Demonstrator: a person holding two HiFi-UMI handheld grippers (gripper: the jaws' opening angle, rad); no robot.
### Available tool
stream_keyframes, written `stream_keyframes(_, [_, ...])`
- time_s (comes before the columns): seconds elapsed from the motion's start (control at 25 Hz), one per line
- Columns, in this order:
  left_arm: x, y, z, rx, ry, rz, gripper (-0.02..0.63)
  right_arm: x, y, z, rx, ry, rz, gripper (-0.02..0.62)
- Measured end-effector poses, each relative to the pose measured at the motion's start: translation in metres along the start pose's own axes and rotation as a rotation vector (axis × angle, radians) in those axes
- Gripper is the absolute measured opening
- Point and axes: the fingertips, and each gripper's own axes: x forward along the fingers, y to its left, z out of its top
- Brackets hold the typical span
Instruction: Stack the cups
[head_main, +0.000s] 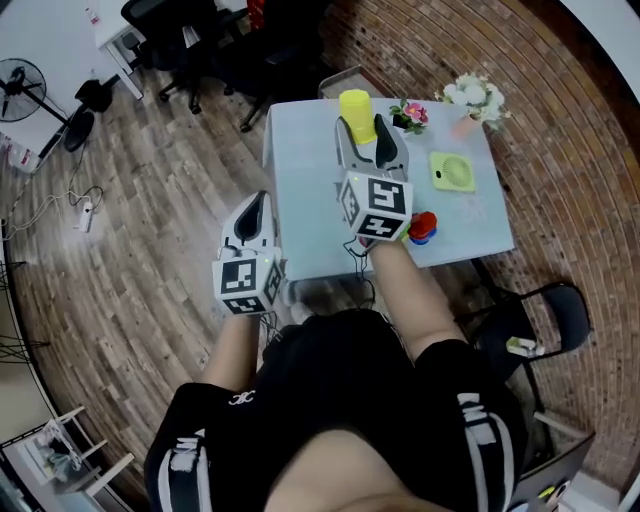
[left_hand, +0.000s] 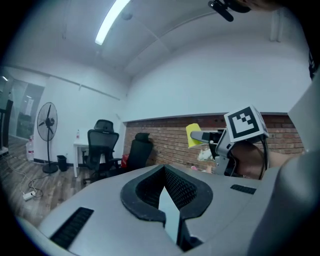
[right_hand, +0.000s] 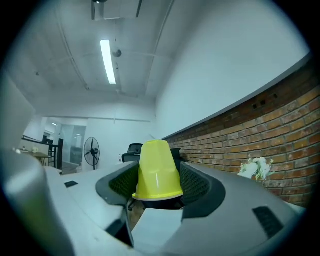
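Nearest, off the desk's left edge, the left gripper (head_main: 256, 212) hangs with its jaws pressed together and nothing between them. The right gripper (head_main: 367, 142) is over the desk (head_main: 305, 190), pinching a yellow cup (head_main: 356, 108) by its sides (wide rim lowermost in the right gripper view). Beside its marker cube, red and blue cups (head_main: 423, 228) sit at the desk's near edge. A green dish (head_main: 452, 172) lies farther back.
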Motion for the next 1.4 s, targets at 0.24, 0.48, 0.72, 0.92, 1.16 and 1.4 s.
stream_keyframes(0.24, [0.008,-0.063,0.004,0.04,-0.003,-0.073,0.002,-0.063,-0.048,0.007,-0.005,-0.035,-0.015,0.261])
stream_keyframes(0.48, [0.005,-0.129,-0.002,0.059,0.01,-0.111,0.002,-0.12,-0.095,-0.012,-0.007,-0.006,-0.018,0.261])
stream_keyframes(0.72, [-0.001,-0.177,-0.011,0.081,0.029,-0.118,0.002,-0.158,-0.122,-0.048,-0.001,0.057,0.004,0.261])
stream_keyframes(0.92, [-0.01,-0.198,-0.019,0.098,0.049,-0.098,0.002,-0.175,-0.138,-0.083,0.015,0.114,0.01,0.261])
stream_keyframes(1.16, [-0.018,-0.209,-0.025,0.114,0.071,-0.063,0.002,-0.181,-0.148,-0.117,0.036,0.164,0.039,0.261])
stream_keyframes(1.4, [-0.027,-0.217,-0.032,0.119,0.087,-0.036,0.002,-0.185,-0.151,-0.138,0.065,0.183,0.07,0.261])
